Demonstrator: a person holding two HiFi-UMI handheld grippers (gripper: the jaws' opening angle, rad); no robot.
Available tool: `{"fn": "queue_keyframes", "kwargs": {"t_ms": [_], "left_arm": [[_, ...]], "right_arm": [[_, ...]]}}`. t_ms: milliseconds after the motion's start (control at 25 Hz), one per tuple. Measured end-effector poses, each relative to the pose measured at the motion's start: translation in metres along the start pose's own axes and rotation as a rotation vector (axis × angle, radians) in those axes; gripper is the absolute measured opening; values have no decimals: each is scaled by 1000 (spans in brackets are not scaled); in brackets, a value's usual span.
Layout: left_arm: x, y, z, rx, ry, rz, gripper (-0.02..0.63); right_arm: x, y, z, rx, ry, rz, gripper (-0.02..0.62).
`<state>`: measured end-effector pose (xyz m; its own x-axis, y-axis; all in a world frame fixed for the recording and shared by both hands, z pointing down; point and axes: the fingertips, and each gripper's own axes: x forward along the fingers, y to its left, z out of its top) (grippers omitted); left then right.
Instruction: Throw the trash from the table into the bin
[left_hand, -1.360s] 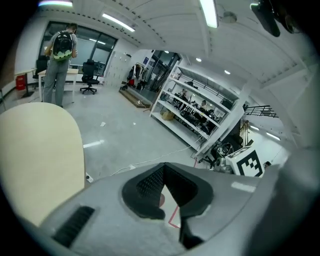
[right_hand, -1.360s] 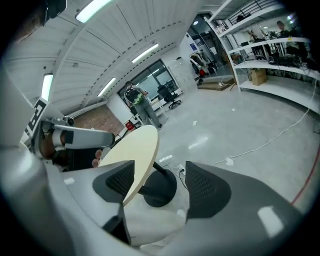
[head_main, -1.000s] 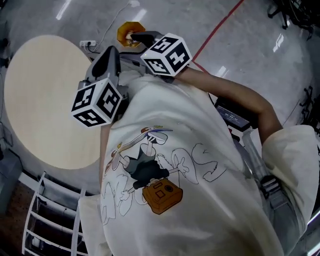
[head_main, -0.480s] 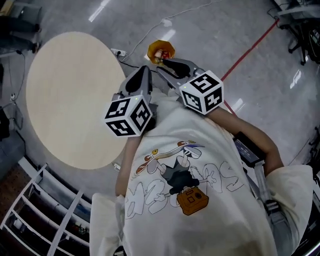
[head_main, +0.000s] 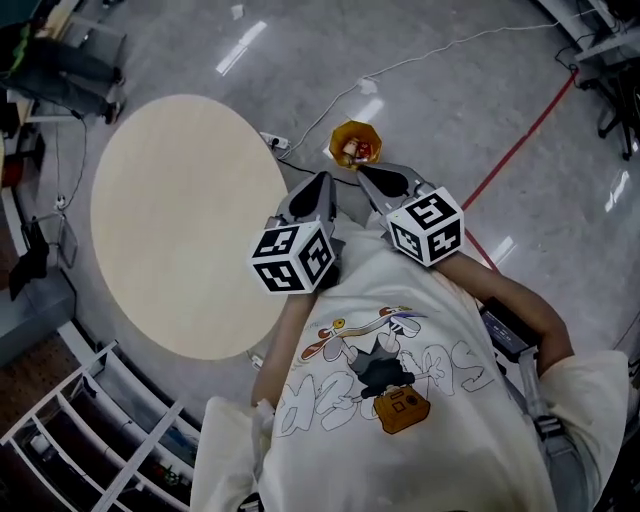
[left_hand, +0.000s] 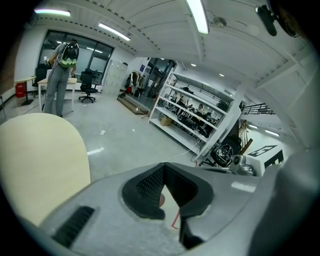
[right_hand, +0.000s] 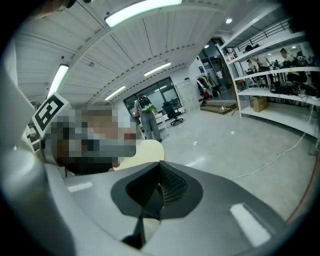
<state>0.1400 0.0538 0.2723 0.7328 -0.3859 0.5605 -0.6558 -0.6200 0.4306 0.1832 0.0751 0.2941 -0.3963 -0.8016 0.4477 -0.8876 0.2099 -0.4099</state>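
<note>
Left claw (head_main: 322, 177) and right claw (head_main: 363, 170) are pointing, shut and empty, toward the small orange plastic bin (head_main: 355, 146). The right claw's jaws have just been closing, and it is now sitting back from the bin instead of over it.

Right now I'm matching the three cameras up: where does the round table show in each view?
Head view: the round table fills the left middle.
Left gripper view: its cream top lies at lower left.
Right gripper view: a small cream patch just above the jaws, centre.
Shared landmark: the standing person beyond the table in both gripper views.
</note>
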Motion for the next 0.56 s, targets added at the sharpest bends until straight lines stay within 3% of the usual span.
{"fn": "queue_keyframes", "kwargs": {"t_ms": [360,560], "left_arm": [[5,-10,21,15,22,-19,3],[10,-7,-12,3,21,-15,3]], "right_arm": [[-5,-2,26,-12,-10,-5,6],[-4,-5,-8,-1,-16,14,6]]}}
